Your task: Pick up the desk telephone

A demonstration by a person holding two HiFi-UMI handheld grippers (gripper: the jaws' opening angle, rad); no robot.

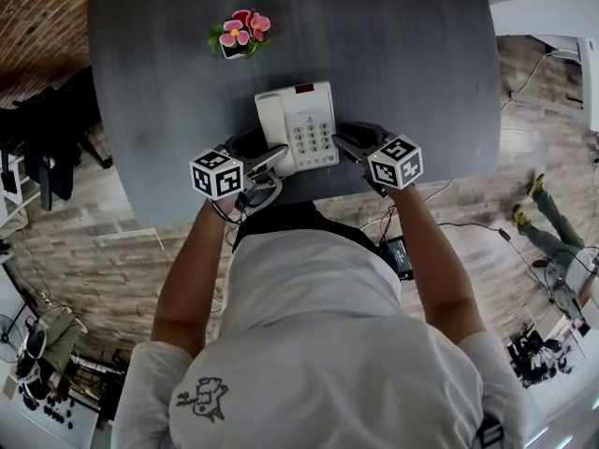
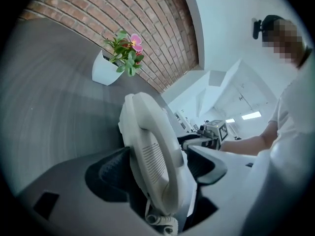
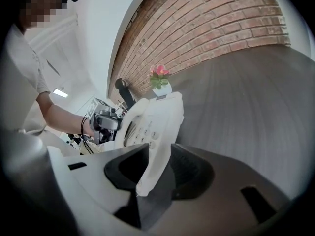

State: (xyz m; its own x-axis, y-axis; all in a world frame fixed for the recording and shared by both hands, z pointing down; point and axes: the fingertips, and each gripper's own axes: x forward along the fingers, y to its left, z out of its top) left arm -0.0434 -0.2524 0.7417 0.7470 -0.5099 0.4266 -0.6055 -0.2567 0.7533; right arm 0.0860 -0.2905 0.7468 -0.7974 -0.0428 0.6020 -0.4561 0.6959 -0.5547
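Head view: the person's torso and forearms cover the near edge of the grey, fine-grained table (image 1: 402, 73), and the marker cubes partly mask the jaw tips. The desk telephone (image 1: 298, 127), a white plastic rectangle, lies flat at lower centre of the table top. The left gripper (image 1: 271, 166) is at its left side and the right gripper (image 1: 351, 146) at its right. At upper centre, a small white pot (image 1: 234, 50) holds pink flowers (image 1: 243, 28). Left gripper view: the dark ribbed jaws stand wide apart, with the curved, slotted handset (image 2: 147, 146) between them. The coiled cord (image 2: 162, 222) is cut off at the bottom edge. Right gripper view: the jaws stand apart, less widely, straddling the telephone's thin right edge below the keypad (image 3: 142, 129). Pad contact there is hard to make out.
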